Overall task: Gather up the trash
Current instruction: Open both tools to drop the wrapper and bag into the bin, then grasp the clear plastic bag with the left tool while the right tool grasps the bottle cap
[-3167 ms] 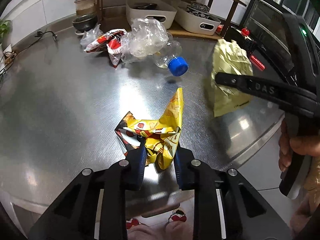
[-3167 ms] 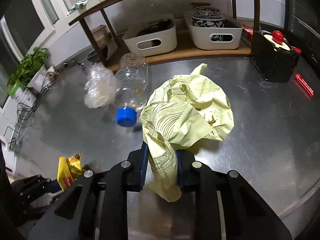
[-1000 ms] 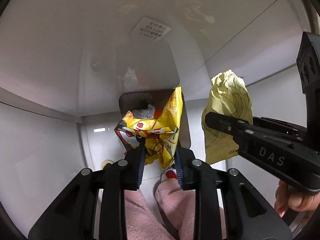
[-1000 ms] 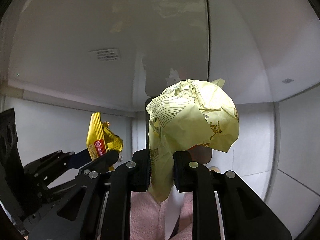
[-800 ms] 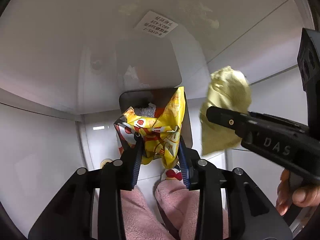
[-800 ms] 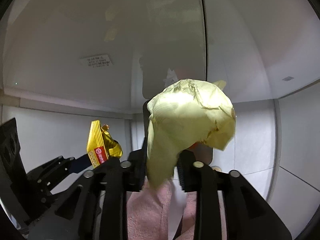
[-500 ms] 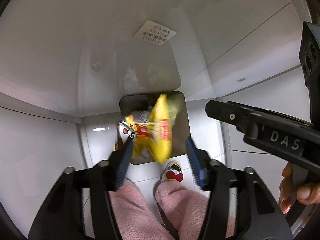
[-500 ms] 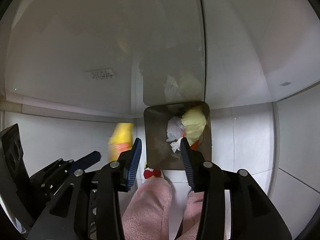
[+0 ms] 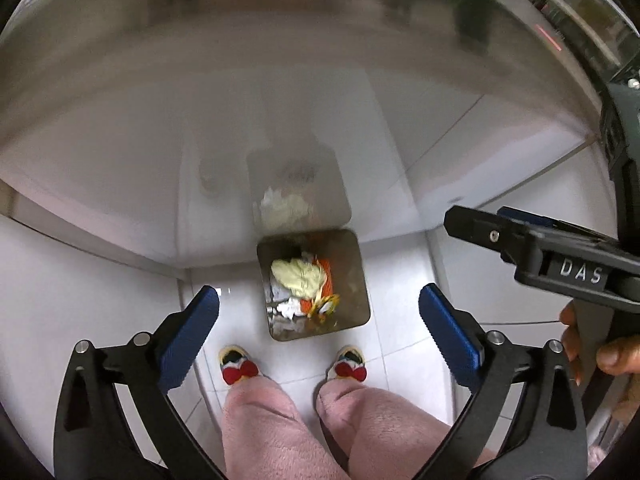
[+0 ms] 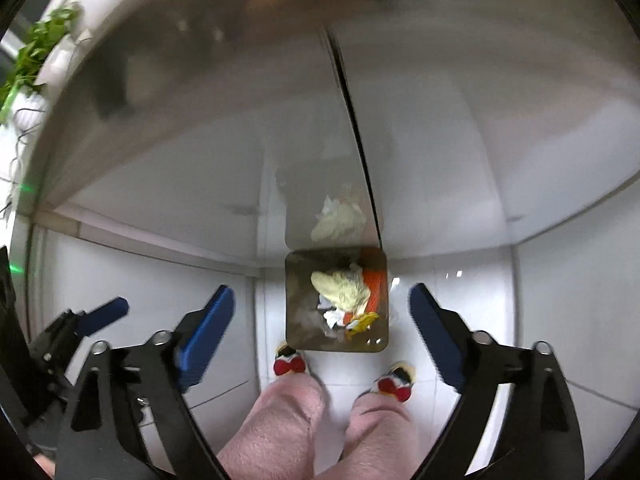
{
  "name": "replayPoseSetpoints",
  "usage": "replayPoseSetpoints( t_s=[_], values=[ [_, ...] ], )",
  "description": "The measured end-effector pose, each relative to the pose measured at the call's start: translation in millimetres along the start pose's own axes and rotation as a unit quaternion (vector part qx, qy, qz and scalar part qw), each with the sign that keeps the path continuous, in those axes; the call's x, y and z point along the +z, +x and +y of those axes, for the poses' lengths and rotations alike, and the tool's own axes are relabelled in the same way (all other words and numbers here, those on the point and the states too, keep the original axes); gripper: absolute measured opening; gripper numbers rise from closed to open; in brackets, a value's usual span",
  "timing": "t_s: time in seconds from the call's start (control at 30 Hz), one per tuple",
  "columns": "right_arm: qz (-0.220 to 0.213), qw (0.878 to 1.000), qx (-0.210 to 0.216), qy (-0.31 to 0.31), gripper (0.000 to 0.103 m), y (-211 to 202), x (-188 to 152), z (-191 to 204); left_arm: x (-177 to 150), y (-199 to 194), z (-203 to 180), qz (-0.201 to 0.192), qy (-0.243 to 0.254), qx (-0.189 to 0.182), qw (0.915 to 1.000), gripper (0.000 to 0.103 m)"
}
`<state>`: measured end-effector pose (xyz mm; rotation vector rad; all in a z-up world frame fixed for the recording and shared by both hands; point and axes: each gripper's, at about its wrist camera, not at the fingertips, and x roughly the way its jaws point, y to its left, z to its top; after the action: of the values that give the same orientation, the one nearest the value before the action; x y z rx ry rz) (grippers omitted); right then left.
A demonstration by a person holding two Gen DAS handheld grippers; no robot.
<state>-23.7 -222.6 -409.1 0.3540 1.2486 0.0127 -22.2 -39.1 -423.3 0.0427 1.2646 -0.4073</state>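
A square metal trash bin (image 9: 358, 276) stands on the white tiled floor below both grippers; it also shows in the right wrist view (image 10: 296, 320). Inside it lie the pale yellow crumpled paper (image 9: 298, 273) (image 10: 340, 286) and the yellow snack wrapper (image 9: 328, 303) (image 10: 362, 320), among white and orange scraps. My left gripper (image 9: 318, 318) is wide open and empty above the bin. My right gripper (image 10: 322, 318) is wide open and empty above it too, and appears at the right of the left wrist view (image 9: 520, 240).
The person's pink-trousered legs (image 9: 280, 420) and slippers (image 9: 236, 364) stand just in front of the bin. White cabinet doors (image 10: 460, 180) rise behind it under the steel counter edge (image 9: 280, 40). A green plant (image 10: 32, 52) sits at the far left.
Both grippers opened wide. The yellow paper and the snack wrapper dropped from them into the bin. Both cameras have tilted up, bringing the counter edge into view.
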Motion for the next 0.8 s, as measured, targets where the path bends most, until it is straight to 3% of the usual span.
replayPoseSetpoints(
  t_s=[0.4, 0.57, 0.8],
  values=[
    [-0.094, 0.995, 0.009, -0.034, 0.095, -114, 38, 24, 44, -120, -8, -0.095, 0.005, 0.012, 0.9954, 0.095],
    [-0.135, 0.990, 0.007, -0.025, 0.095, -146, 65, 24, 71, -143, -8, -0.122, 0.011, 0.019, 0.9923, 0.095],
    [-0.171, 0.985, 0.000, -0.029, 0.095, -159, 111, 25, 111, -149, 1, -0.144, 0.010, 0.026, 0.9891, 0.095]
  ],
)
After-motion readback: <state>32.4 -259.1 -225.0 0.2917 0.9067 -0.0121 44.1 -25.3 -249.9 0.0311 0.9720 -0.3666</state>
